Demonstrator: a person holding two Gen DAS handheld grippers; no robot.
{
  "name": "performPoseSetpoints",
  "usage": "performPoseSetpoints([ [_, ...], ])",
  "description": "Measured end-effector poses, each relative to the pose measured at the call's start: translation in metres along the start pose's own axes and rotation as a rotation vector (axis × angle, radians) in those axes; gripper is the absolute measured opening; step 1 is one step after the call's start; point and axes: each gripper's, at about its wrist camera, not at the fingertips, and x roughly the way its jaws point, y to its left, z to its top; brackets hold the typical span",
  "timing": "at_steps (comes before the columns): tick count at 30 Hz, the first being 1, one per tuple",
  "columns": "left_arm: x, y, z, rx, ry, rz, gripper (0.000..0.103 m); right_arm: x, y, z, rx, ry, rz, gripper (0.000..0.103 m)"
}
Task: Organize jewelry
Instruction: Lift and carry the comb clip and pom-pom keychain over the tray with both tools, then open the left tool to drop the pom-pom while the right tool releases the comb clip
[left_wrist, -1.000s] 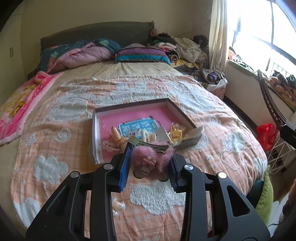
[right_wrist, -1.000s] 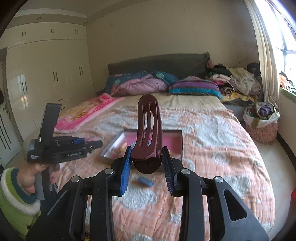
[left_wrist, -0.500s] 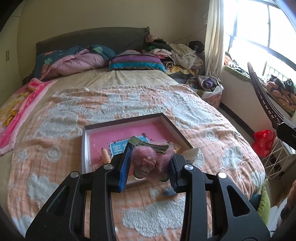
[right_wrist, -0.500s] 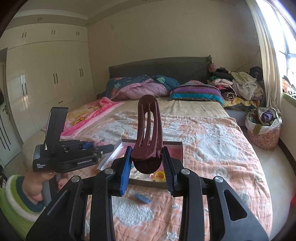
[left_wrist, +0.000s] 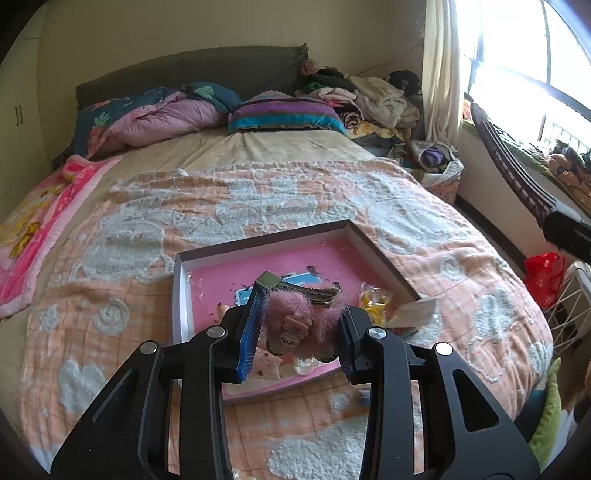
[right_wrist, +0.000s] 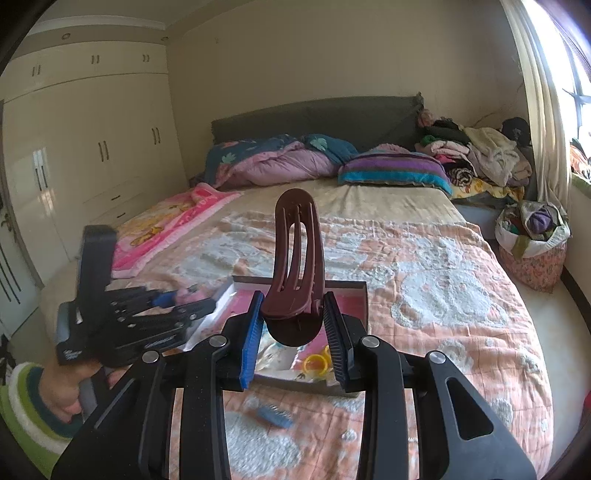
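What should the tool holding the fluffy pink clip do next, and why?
Probably lower a little and let go. The left tool is shut on the fluffy pink clip, which hangs right above the pink-lined tray, where other trinkets already lie. The right tool holds the brown hair claw, so it can wait its turn.

black hand-held gripper (left_wrist: 300, 338), blue ribbed pads (left_wrist: 250, 334), silver screws, green-striped cuff (right_wrist: 27, 402)

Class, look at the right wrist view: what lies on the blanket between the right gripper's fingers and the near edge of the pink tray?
In the right wrist view, a small blue clip lies on the blanket, between the right gripper and the pink tray.
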Motion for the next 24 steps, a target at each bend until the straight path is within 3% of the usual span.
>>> performPoseSetpoints([
  [8,0.028,0.013,-0.01,-0.005,0.051,0.024,0.027,0.043,-0.019,0.0,0.019,0.059,-0.032,0.031],
  [24,0.068,0.04,-0.038,-0.043,0.134,0.049,0.027,0.136,-0.01,-0.052,0.02,0.236,-0.041,0.031],
])
